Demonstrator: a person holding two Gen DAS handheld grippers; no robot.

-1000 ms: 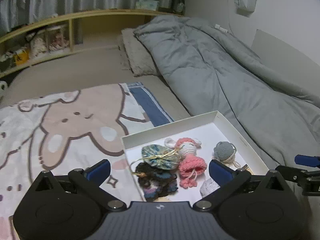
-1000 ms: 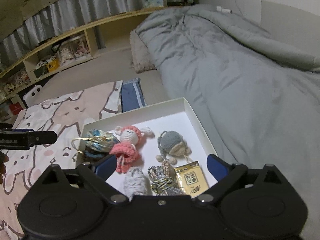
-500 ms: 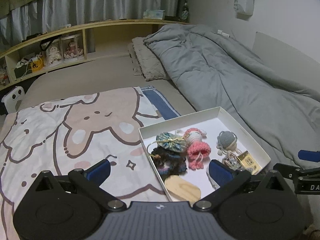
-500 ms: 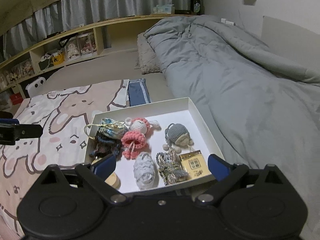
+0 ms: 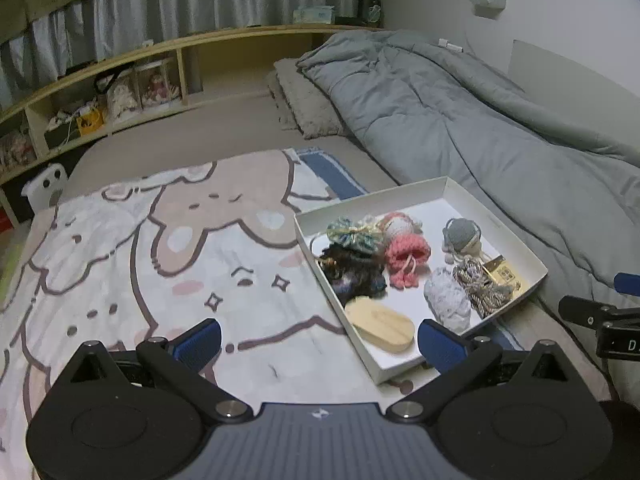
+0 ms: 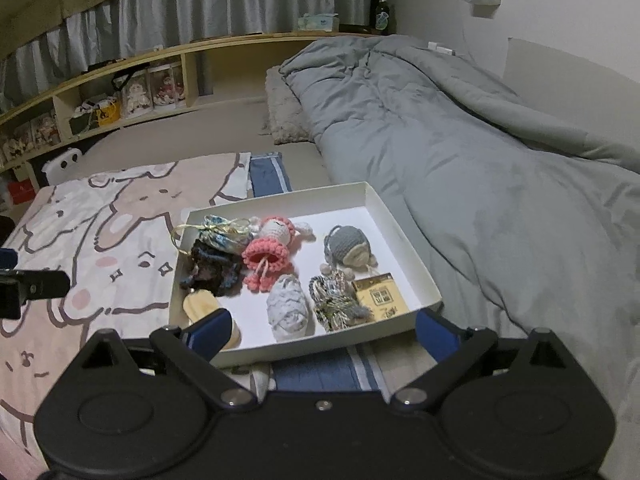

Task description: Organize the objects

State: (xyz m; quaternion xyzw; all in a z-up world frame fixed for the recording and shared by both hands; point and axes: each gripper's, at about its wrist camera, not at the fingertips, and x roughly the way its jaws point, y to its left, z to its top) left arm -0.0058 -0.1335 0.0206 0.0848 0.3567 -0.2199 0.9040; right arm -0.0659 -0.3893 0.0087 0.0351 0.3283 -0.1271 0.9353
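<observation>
Both tongs are spread wide and hold nothing: the left tongs (image 5: 319, 338) hang over the cartoon-bear printed blanket (image 5: 160, 264) just short of the near left corner of the shallow white cardboard box (image 6: 404, 240), and the right tongs (image 6: 320, 330) hang over the box's near edge. Everything to be sorted seems to lie inside that box, which rests on the bed between the blanket and the rumpled grey duvet (image 6: 500, 168). Along its left wall sit a blue-green drawstring pouch (image 6: 222, 232), a dark crocheted piece (image 6: 210, 268) and a pale oval wooden piece (image 5: 380, 326) at the near left corner; a pink crocheted doll (image 6: 270, 254) and a grey knitted doll head (image 6: 346, 246) lie mid-box, with a white-grey yarn bundle (image 6: 288, 306), a braided cord tangle (image 6: 334, 300) and a small gold packet (image 6: 378, 294) along the near edge. No item looks chosen yet, so pick one that stands apart. The yarn bundle is probably the easiest start for the right tongs; come straight down and close across its narrow width, staying clear of the cords touching its right side, since loose strands could snag and drag along.
</observation>
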